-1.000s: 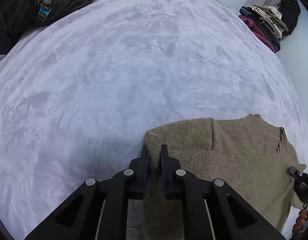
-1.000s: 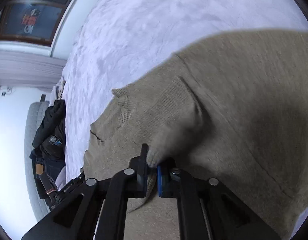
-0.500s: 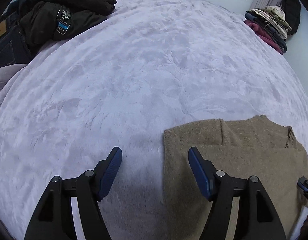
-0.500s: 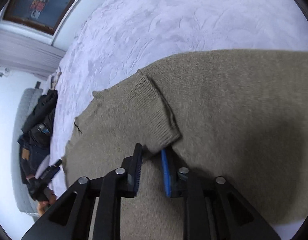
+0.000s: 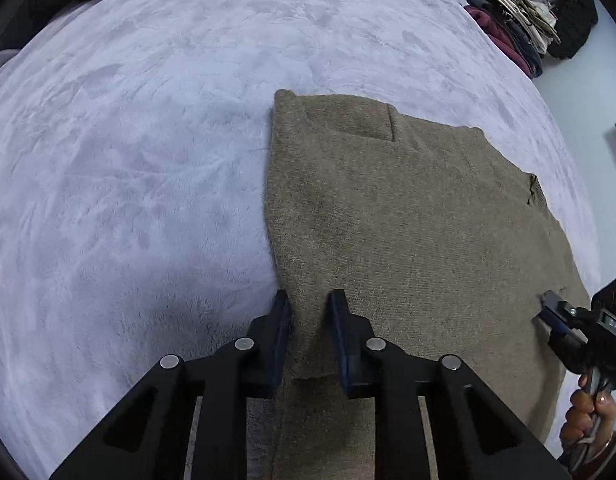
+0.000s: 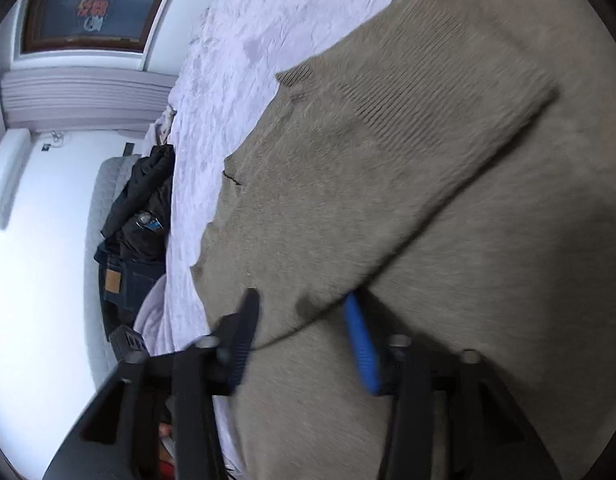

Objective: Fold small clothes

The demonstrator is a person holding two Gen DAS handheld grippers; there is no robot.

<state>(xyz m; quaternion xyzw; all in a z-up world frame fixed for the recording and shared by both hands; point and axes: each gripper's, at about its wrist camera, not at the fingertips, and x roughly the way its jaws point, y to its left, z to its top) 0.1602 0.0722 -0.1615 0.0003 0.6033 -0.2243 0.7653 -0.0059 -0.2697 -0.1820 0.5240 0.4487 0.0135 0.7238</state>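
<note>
A tan knit sweater (image 5: 388, 220) lies flat on the lilac plush bedspread (image 5: 127, 160), with one sleeve folded across its body (image 6: 448, 120). My left gripper (image 5: 310, 304) straddles the sweater's near left edge; the jaws are narrowed around a fold of knit with a gap still showing. My right gripper (image 6: 303, 312) is open over the folded sleeve's edge, the cloth lying between the jaws. The right gripper also shows in the left wrist view (image 5: 556, 312), at the sweater's right edge.
A pile of dark jackets and jeans (image 6: 139, 220) lies at the bed's far end. A stack of folded clothes (image 5: 516, 28) and a black bag (image 5: 572, 24) sit at the bed's right corner. A window (image 6: 91, 12) is on the wall.
My left gripper opened, moved down along the sweater's left edge and narrowed around it again. My right gripper let go of the sleeve and opened wide; the sleeve now lies flat.
</note>
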